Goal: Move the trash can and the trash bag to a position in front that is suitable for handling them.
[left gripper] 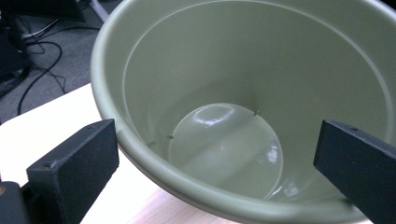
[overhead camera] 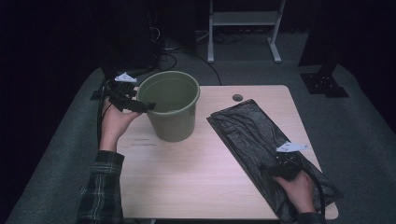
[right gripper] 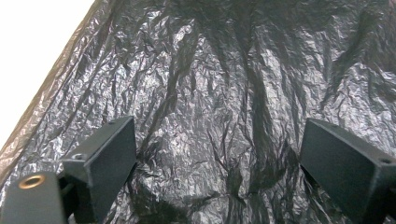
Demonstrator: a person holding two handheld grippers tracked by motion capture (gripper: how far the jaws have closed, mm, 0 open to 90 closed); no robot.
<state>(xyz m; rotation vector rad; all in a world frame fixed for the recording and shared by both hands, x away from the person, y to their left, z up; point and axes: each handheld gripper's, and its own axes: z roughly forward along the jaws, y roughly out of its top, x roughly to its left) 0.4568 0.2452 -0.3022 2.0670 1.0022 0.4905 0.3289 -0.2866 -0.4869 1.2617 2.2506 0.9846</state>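
While the left gripper [overhead camera: 140, 105] straddles the bucket [overhead camera: 170, 112] rim unclenched, the right gripper [overhead camera: 273, 170], spread over the bag [overhead camera: 252, 135], may pinch one layer only.

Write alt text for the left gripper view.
An empty green bucket seen from above, its rim between the open jaws of the left gripper. It stands on a light wooden table.

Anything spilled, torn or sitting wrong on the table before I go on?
Nothing stands out. The green bin stands upright and looks empty inside. The black bag lies flat and creased, with no tear visible; its near end overhangs the table edge slightly. Both the left gripper and the right gripper are open.
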